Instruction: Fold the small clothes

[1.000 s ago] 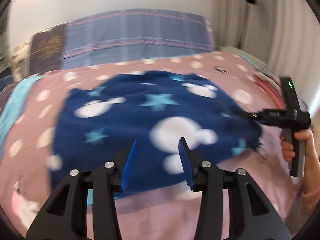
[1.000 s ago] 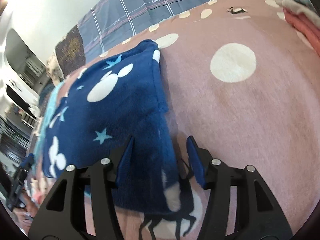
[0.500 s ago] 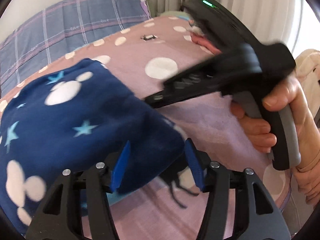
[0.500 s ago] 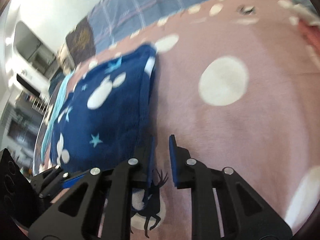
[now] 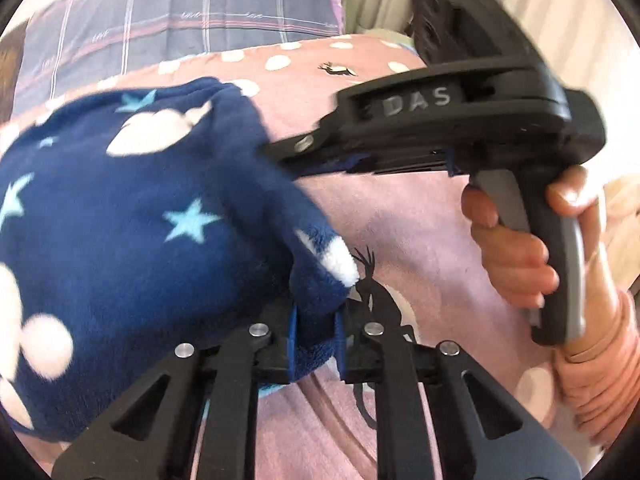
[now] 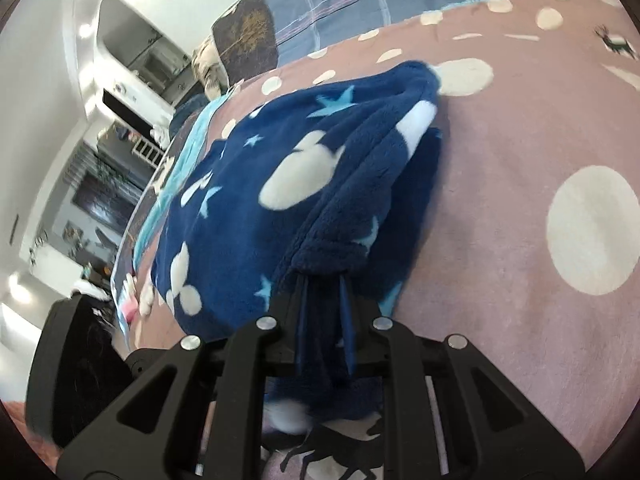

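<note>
The left gripper (image 5: pixel 315 340) has its blue-padded jaws pinched on a corner of the navy fleece garment with white blobs and pale blue stars (image 5: pixel 120 220); the right gripper (image 6: pixel 325 320) clamps a bunched fold along the same garment's edge (image 6: pixel 280 184); the cloth looks lifted there, though blur makes that uncertain; the rest lies on the pink bedspread with white dots (image 6: pixel 520 160); a grey-blue plaid pillow (image 5: pixel 180 12) sits beyond.
</note>
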Motion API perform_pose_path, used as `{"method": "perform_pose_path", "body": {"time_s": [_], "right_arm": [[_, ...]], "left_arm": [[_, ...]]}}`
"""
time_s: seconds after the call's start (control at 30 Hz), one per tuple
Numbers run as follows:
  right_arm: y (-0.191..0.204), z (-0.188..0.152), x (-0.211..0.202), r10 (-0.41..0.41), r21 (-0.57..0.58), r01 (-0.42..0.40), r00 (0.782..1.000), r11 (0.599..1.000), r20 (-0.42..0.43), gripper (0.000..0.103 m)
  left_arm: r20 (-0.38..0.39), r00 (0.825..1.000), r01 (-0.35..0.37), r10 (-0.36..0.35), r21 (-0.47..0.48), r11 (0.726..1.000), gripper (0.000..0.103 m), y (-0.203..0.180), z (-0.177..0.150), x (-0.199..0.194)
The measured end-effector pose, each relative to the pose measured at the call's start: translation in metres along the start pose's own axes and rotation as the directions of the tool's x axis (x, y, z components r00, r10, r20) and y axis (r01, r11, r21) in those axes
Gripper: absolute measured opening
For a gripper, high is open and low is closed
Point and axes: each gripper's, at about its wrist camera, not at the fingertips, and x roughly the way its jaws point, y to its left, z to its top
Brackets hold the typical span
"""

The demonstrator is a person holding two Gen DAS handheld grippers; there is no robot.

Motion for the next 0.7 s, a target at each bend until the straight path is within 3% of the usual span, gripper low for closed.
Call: {"method": "perform_pose_path", "body": {"time_s": [0.1,0.17,0.3,0.57,0.7], "right_arm": [[-0.019,0.008,-0.008,-0.043,0.075,0.04,0.998,0.996,0.039,0.031],[-0.033,0.014,-0.007,-0.079,0.135,0.074,0.996,0.988,0.03,0.031],[-0.049,0.021,0.005,-0.062,0.236,0.061,0.998,0.97,-0.006,0.031],[-0.053,0.026,-0.007,0.018,0.221,-0.024,0.999,0.975,0.027,0.032],[-0.055,0.014,-0.021,-0.056,0.192,0.048,0.998,0.98,0.038,0.033]], "left_arm": [[0.007,1.0,-0.009,0.009,0.011,1.0,0.014,-0.001,-0.003,-0.001],[0.011,1.0,-0.011,0.011,0.012,1.0,0.014,-0.002,-0.004,-0.002],[0.02,1.0,-0.011,0.01,0.03,0.999,0.014,-0.007,-0.004,-0.004],[0.036,0.999,0.011,-0.013,0.046,0.999,0.014,-0.011,-0.015,-0.016],[0.031,0.999,0.022,-0.023,0.056,0.998,0.014,-0.008,-0.021,-0.014]]}}
